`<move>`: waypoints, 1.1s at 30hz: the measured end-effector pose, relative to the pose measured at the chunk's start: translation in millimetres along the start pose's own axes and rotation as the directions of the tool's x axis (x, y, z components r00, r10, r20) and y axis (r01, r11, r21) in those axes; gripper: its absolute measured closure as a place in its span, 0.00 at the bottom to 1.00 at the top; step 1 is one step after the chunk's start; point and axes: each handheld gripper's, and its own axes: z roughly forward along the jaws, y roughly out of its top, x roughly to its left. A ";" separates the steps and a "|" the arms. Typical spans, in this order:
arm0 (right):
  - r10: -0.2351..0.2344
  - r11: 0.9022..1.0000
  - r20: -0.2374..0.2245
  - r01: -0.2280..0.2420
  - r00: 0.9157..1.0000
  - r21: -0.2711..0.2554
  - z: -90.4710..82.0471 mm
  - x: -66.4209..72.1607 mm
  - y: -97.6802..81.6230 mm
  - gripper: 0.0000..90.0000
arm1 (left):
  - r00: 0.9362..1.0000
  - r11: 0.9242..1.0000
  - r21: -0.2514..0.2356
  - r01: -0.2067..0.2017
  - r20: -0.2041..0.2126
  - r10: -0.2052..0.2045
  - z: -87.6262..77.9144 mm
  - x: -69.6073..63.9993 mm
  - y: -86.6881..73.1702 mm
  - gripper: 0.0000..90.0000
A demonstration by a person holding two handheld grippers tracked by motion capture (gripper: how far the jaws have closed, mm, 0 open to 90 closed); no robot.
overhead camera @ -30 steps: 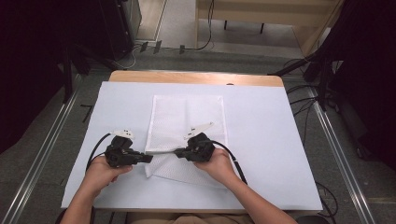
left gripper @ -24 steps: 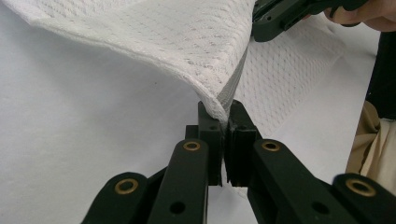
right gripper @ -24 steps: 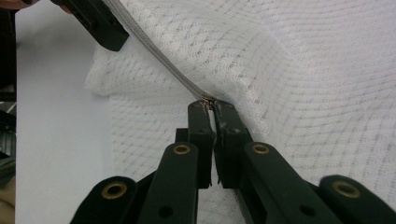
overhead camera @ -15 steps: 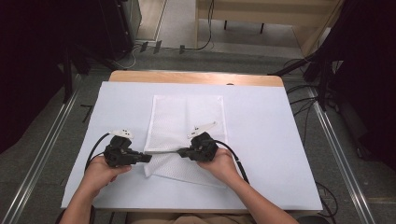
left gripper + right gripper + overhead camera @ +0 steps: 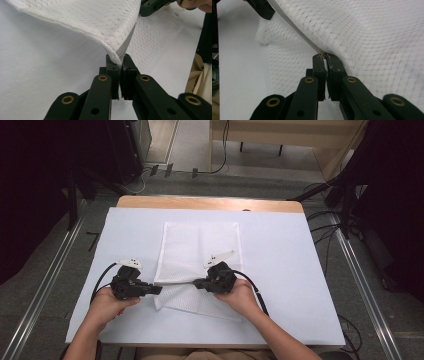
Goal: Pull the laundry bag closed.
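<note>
On the left, the left gripper (image 5: pixel 159 290) has its fingers (image 5: pixel 113 70) clamped on one end of the white mesh cloth's (image 5: pixel 202 250) raised edge. From there the edge runs as a taut line across the tabletop (image 5: pixel 280 270) to the right gripper (image 5: pixel 196 283), whose fingers (image 5: pixel 319 65) are pinched shut on its other end. The cloth's long axis runs away from the person, its far part flat, its near part lifted and partly doubled. Both hands are equally near, so any fold probably depends on carrying that held edge square to the long axis.
</note>
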 end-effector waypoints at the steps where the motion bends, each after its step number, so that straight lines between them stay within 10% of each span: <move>1: -0.006 1.000 0.004 0.006 1.000 0.004 -1.4 -1.1 -0.8 0.98 | 1.000 1.000 -0.004 0.002 0.001 -0.002 -0.1 0.3 -0.3 0.97; 33: 0.034 0.999 0.033 -0.034 0.999 0.013 -21.2 -17.3 -14.5 0.98 | 1.000 1.000 -0.006 0.010 0.000 -0.010 -3.0 2.2 -2.2 0.97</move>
